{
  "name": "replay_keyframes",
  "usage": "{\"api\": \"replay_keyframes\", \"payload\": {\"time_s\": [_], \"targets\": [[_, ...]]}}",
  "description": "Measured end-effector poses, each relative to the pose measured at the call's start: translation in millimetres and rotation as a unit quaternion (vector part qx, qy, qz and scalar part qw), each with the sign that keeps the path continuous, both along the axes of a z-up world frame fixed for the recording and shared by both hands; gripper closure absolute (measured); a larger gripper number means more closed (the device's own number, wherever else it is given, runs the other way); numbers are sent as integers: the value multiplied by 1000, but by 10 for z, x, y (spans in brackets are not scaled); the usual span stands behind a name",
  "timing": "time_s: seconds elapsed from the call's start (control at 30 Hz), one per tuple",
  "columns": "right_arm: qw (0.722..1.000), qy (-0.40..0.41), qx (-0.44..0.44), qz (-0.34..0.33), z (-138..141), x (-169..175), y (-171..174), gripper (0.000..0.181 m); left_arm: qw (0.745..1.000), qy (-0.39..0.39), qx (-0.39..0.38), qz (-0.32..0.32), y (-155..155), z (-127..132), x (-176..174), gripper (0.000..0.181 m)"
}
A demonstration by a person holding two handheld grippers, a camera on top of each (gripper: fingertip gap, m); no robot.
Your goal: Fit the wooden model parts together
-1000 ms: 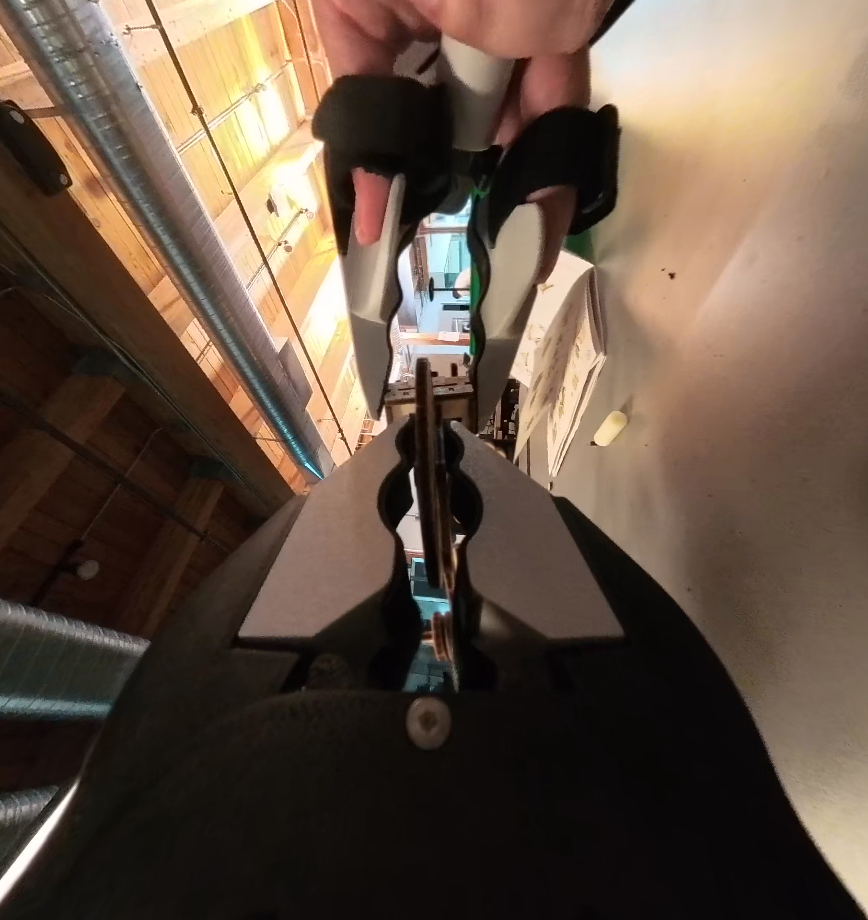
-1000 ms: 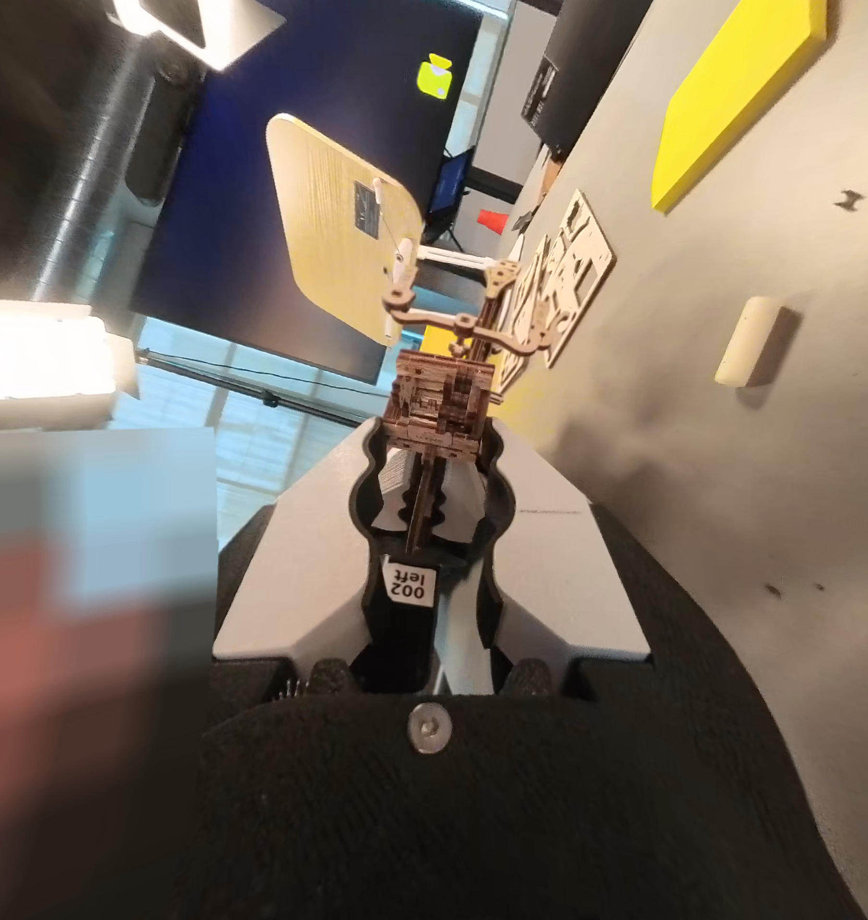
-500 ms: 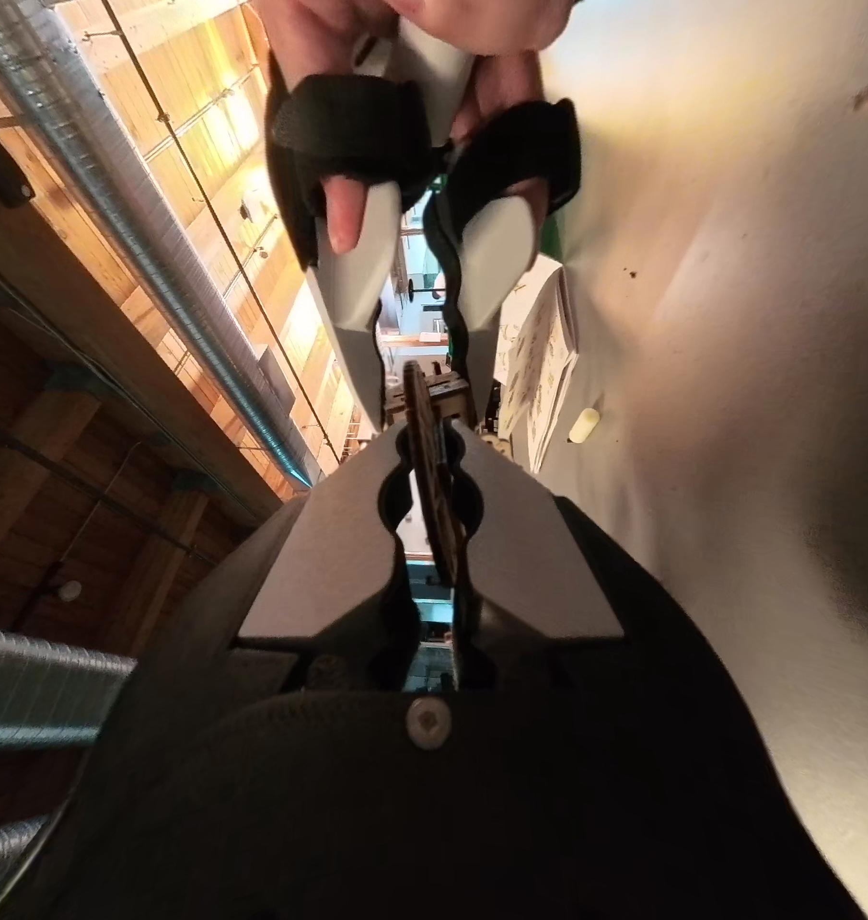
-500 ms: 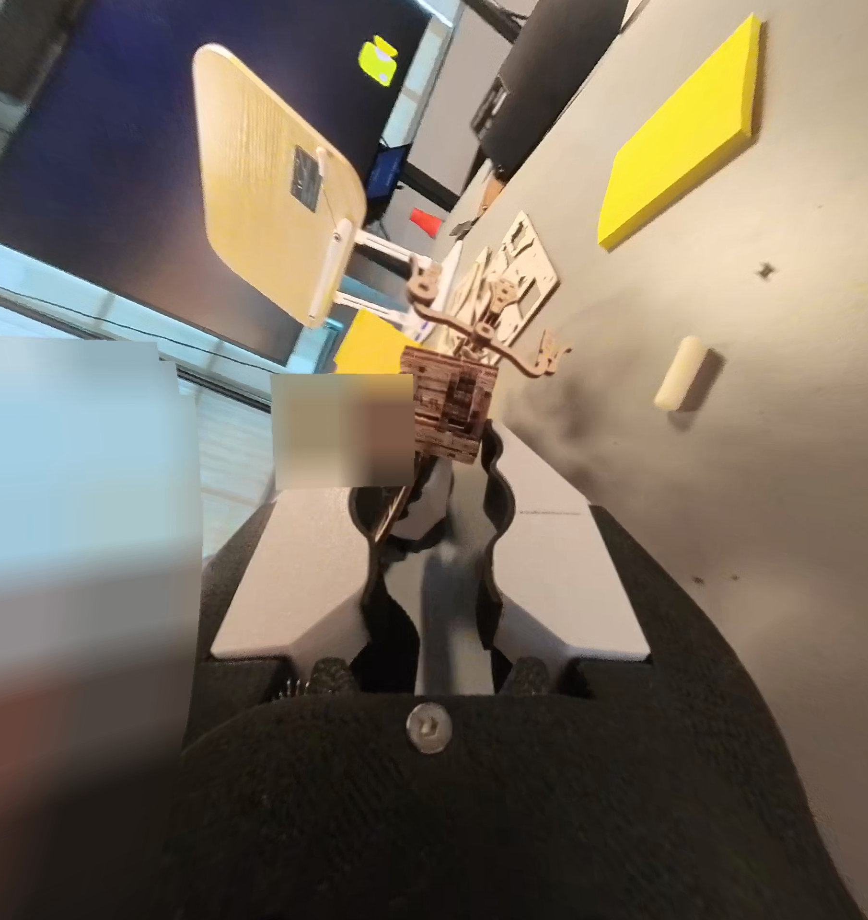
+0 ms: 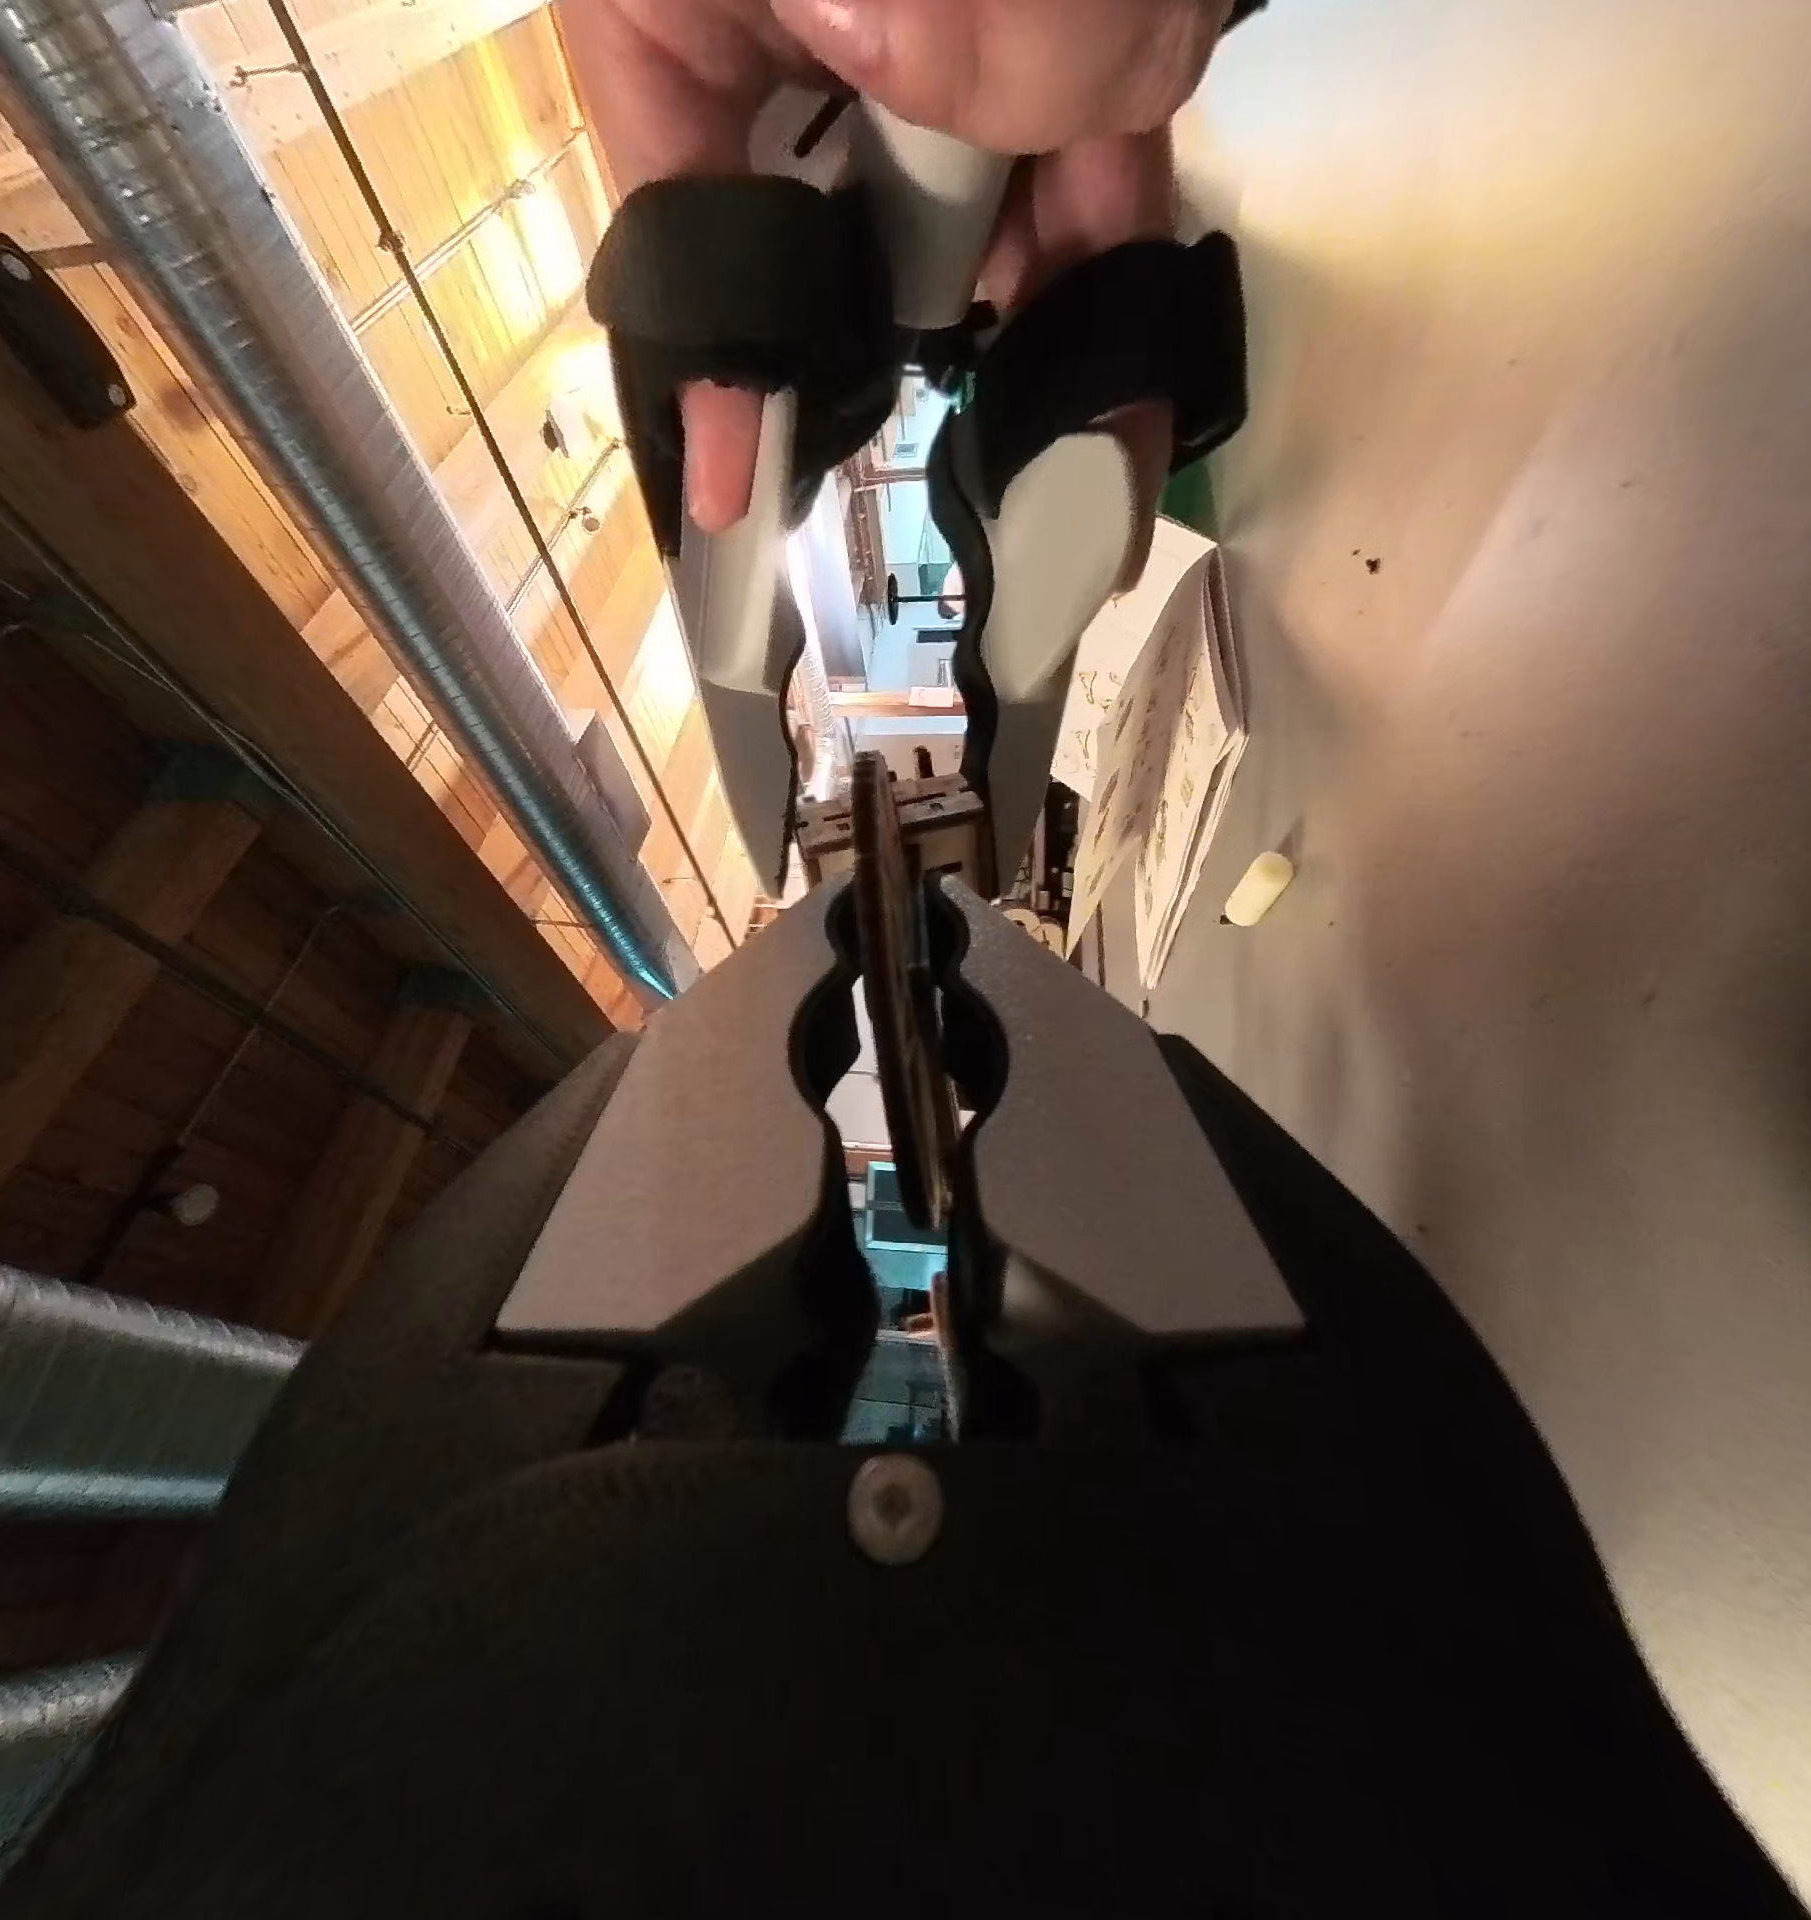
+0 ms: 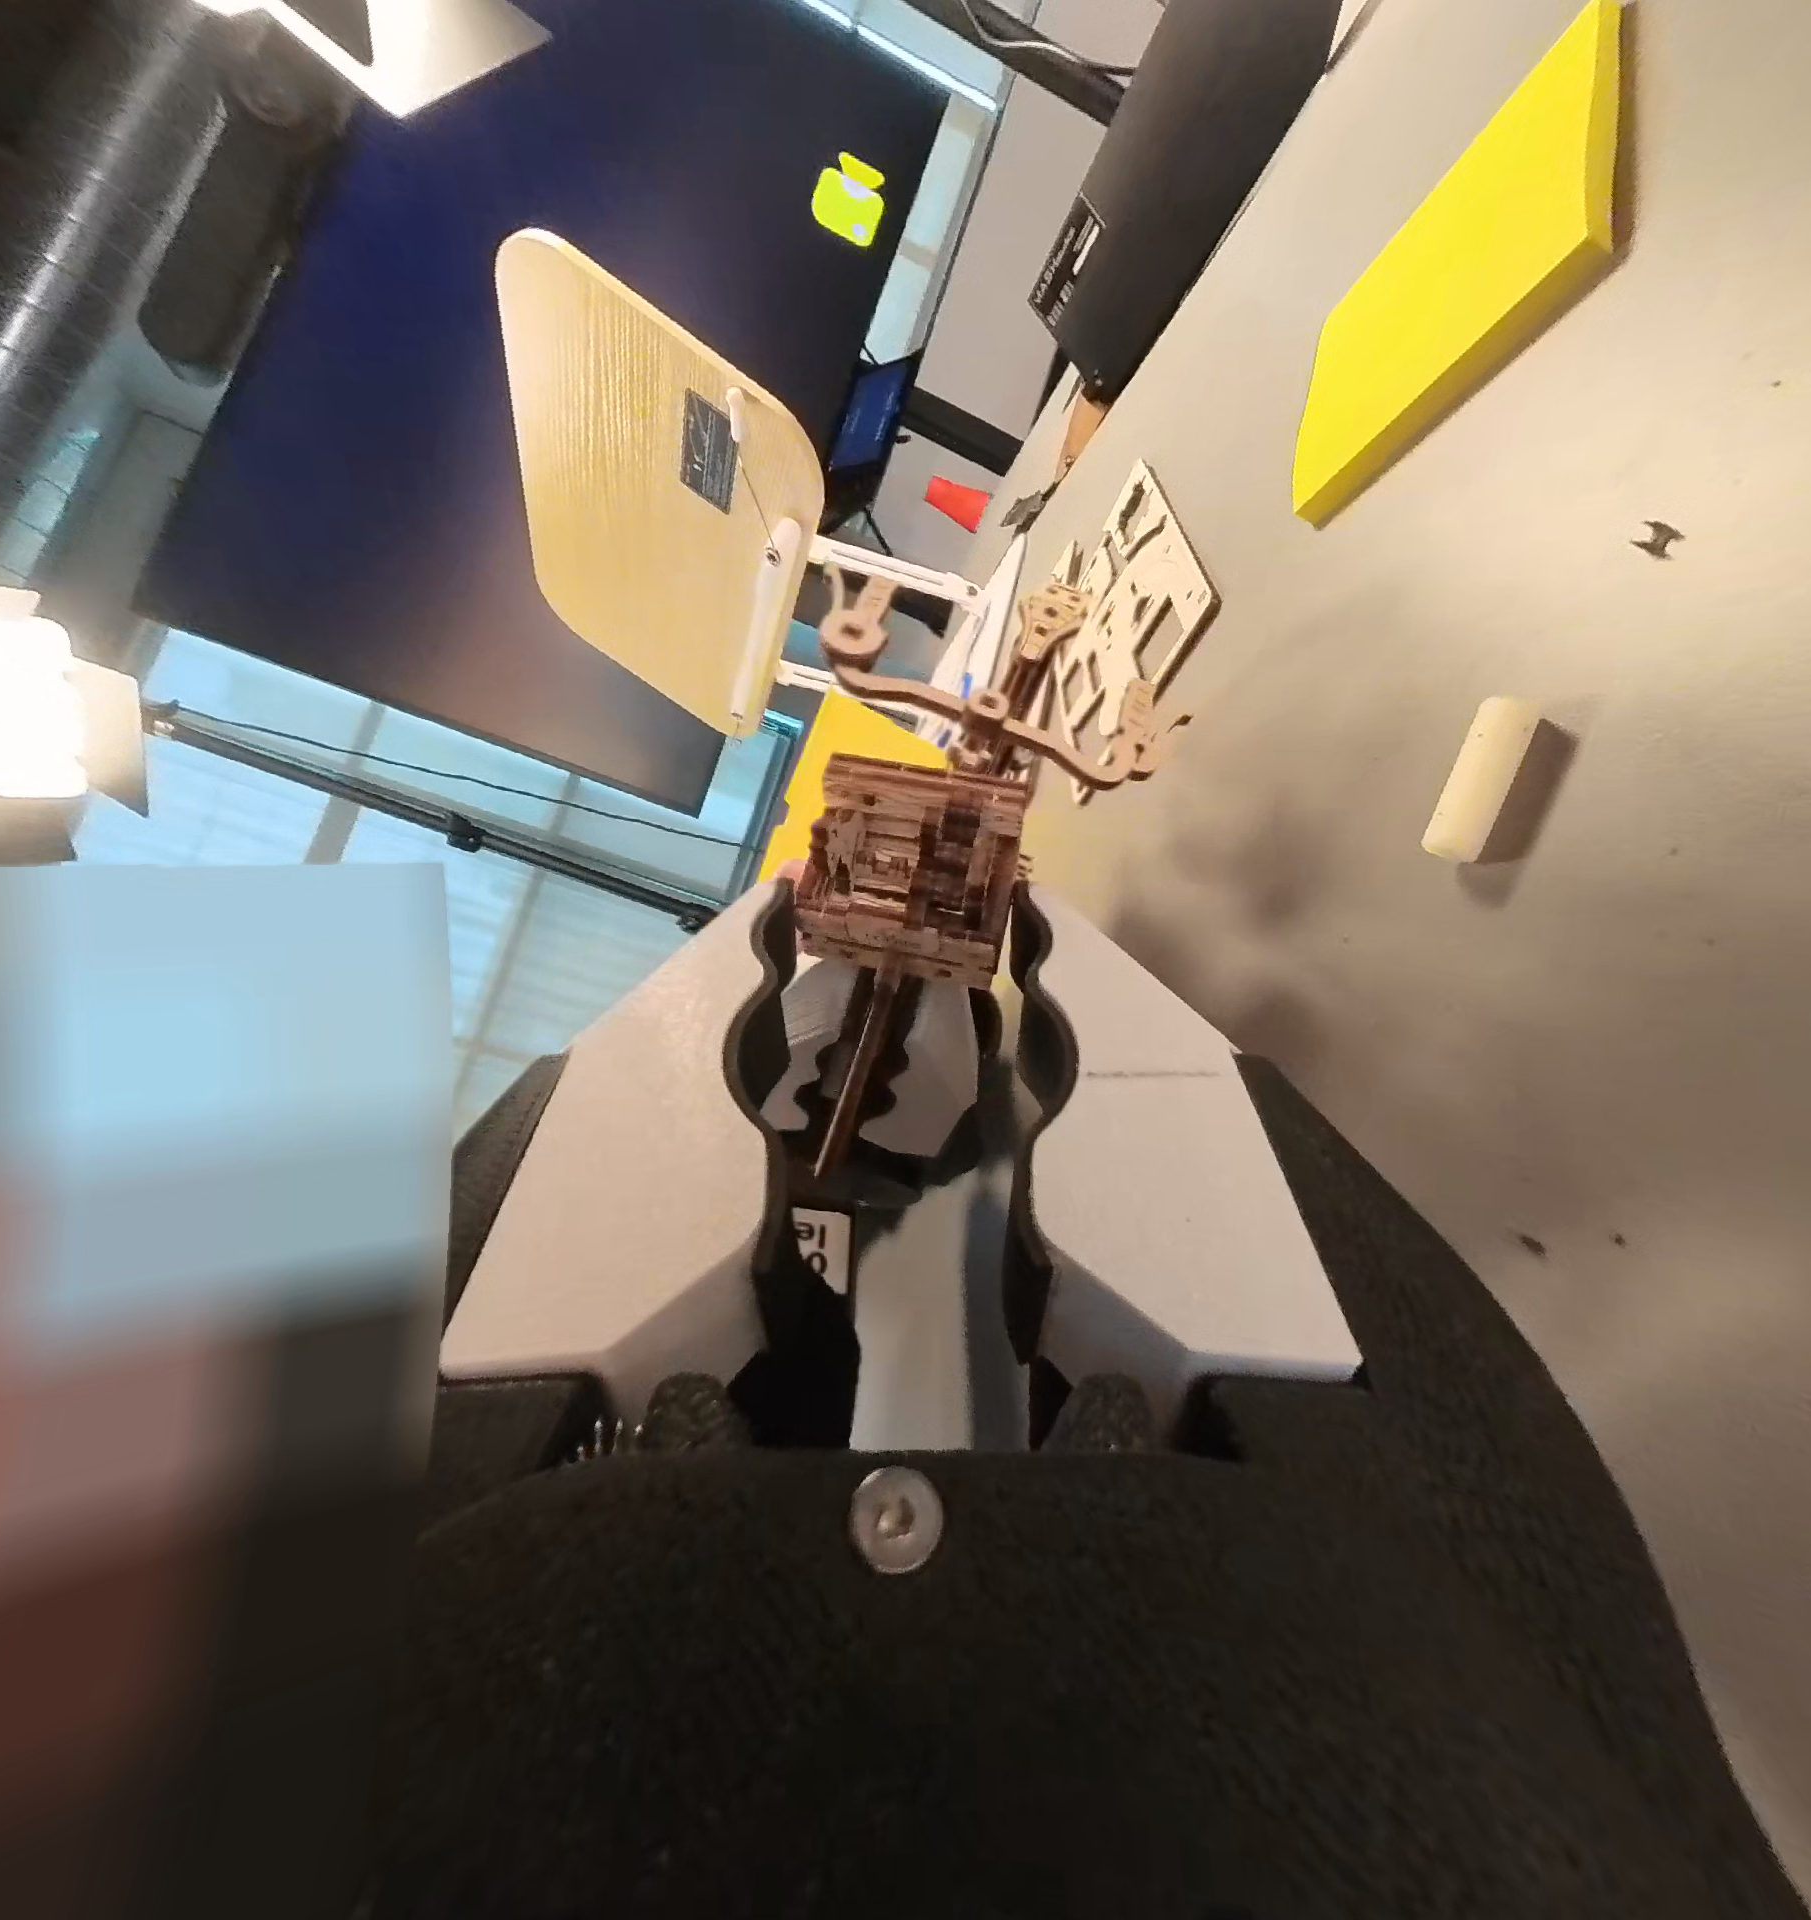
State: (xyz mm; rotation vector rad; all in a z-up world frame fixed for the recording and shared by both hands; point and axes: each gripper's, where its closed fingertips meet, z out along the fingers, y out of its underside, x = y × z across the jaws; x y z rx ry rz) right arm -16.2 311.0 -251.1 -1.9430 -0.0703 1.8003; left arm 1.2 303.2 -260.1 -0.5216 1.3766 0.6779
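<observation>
In the left wrist view, the left gripper (image 5: pixel 893 894) is clamped on a thin flat wooden piece (image 5: pixel 901 997), edge-on, touching the wooden block model (image 5: pixel 906 816). In the right wrist view, the right gripper (image 6: pixel 906 904) squeezes that wooden block model (image 6: pixel 916 873) near the grey table (image 6: pixel 1503 1039). If the thin piece tilts, it could miss its slot and snap.
</observation>
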Motion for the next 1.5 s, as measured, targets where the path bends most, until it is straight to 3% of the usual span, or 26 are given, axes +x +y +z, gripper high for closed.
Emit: {"api": "replay_keyframes", "payload": {"time_s": [0.4, 1.0, 1.37, 1.5], "targets": [[999, 36, -36, 10, -46, 68, -28, 144, 999, -16, -11, -32, -49, -1, 41, 165], [991, 93, -78, 51, -72, 116, -124, 144, 998, 17, -24, -61, -133, -66, 75, 175], [997, 41, 7, -61, -139, 114, -29, 144, 998, 17, -56, -33, -73, -116, 48, 175], [996, 57, 0, -75, -148, 110, -25, 144, 998, 19, -55, -32, -78, -117, 32, 175]]}}
